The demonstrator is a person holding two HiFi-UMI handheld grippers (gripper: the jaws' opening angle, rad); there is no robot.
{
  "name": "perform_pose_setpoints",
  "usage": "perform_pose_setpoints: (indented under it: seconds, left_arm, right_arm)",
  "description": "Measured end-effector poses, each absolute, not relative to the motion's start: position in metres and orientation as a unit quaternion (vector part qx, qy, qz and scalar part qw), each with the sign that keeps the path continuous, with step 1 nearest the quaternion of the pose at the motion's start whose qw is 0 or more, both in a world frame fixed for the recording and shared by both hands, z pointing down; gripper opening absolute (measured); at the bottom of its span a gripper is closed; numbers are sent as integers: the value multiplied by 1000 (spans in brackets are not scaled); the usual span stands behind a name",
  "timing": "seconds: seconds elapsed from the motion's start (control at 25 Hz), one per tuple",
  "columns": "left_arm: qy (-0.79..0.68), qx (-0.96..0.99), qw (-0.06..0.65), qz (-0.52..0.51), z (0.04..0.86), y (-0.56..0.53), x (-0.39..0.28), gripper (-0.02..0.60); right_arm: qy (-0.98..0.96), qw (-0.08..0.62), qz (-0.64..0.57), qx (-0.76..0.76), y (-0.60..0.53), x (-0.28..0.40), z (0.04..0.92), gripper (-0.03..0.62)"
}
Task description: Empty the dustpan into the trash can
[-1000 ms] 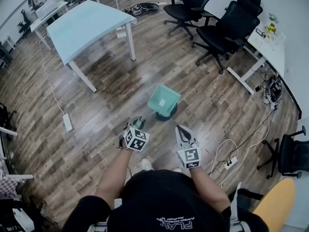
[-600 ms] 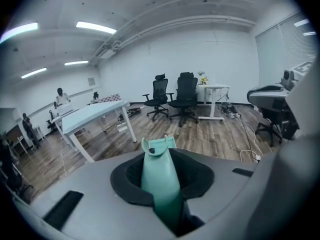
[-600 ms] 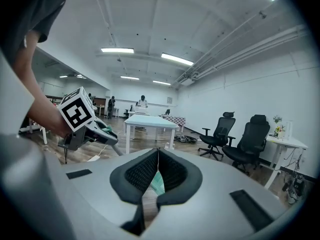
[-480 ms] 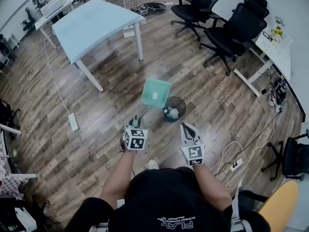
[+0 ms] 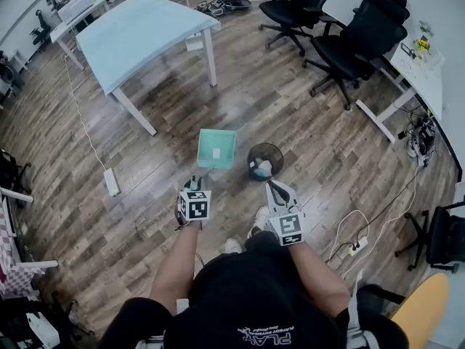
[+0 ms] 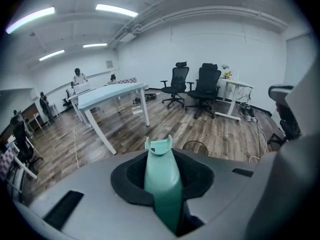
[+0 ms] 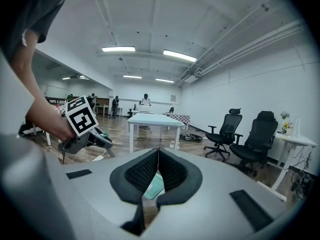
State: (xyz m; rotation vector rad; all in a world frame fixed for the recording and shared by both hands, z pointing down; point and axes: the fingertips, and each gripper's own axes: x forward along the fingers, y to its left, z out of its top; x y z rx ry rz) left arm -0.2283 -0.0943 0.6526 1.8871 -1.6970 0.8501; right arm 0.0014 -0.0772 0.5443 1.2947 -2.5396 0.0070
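Observation:
My left gripper (image 5: 194,183) is shut on the handle of a teal dustpan (image 5: 216,148), which it holds out over the wood floor. A small white spot shows in the pan. The handle (image 6: 160,176) runs up between the jaws in the left gripper view. The black mesh trash can (image 5: 265,161) stands just right of the pan, with white paper inside, and its rim (image 6: 196,147) shows past the handle. My right gripper (image 5: 275,188) hangs near the can, shut on nothing. Its pads (image 7: 148,170) meet at the tips, and a bit of the dustpan (image 7: 155,186) shows below them.
A pale blue table (image 5: 138,35) stands at the back left. Black office chairs (image 5: 363,38) and a white desk (image 5: 425,71) are at the back right. A power strip (image 5: 111,182) with its cord lies left, and cables (image 5: 349,238) trail on the floor at right.
The dustpan has swung from over the trash can to its left and come lower. Both grippers have drawn back toward the person.

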Motion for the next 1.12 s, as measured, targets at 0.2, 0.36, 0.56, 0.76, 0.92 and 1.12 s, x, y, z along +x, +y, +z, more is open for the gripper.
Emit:
perform_pose_setpoints:
  seconds: [0.2, 0.36, 0.56, 0.76, 0.92, 1.12]
  left_arm:
    - [-614, 668, 271, 320, 683, -111, -233, 97]
    - [-610, 657, 293, 333, 708, -126, -232, 97]
    - [-597, 649, 308, 356, 740, -144, -220, 97]
    - [-589, 638, 319, 380, 776, -156, -214, 97]
    - [-584, 630, 329, 393, 796, -164, -209, 97]
    - [-577, 624, 340, 402, 816, -176, -206, 97]
  right_arm:
    - [-889, 153, 23, 431, -106, -6, 558, 25]
    - [-894, 160, 37, 417, -124, -10, 572, 25]
    - [-895, 171, 58, 407, -147, -4, 593, 25]
    - [-893, 177, 76, 408, -167, 5, 611, 25]
    - [-891, 180, 84, 409, -182, 14, 622, 25]
    - [-880, 195, 100, 422, -187, 31, 640, 25]
